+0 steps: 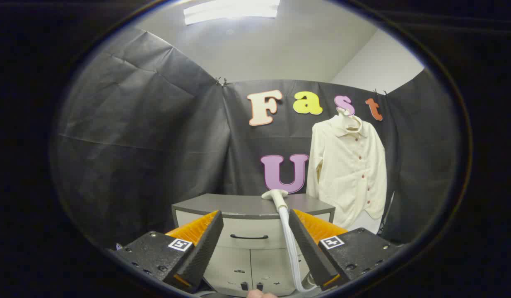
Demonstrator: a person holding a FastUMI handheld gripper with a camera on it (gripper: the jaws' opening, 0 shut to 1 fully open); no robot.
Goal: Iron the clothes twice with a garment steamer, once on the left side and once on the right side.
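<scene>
A cream button-up shirt (348,169) hangs on a hanger against the black back wall, beyond and to the right of the fingers. The white garment steamer head (275,195) lies on top of a grey cabinet (239,205), and its white hose (289,244) drops down over the cabinet's front, close beside the right finger. My gripper (255,225) stands open, some way short of the cabinet, its black and orange fingers (206,244) wide apart with nothing held between them.
The cabinet has a drawer with a dark handle (249,237) and two lower doors. Black cloth walls close in the booth on the left, back and right. A fingertip of a person's hand (259,294) shows below the gripper.
</scene>
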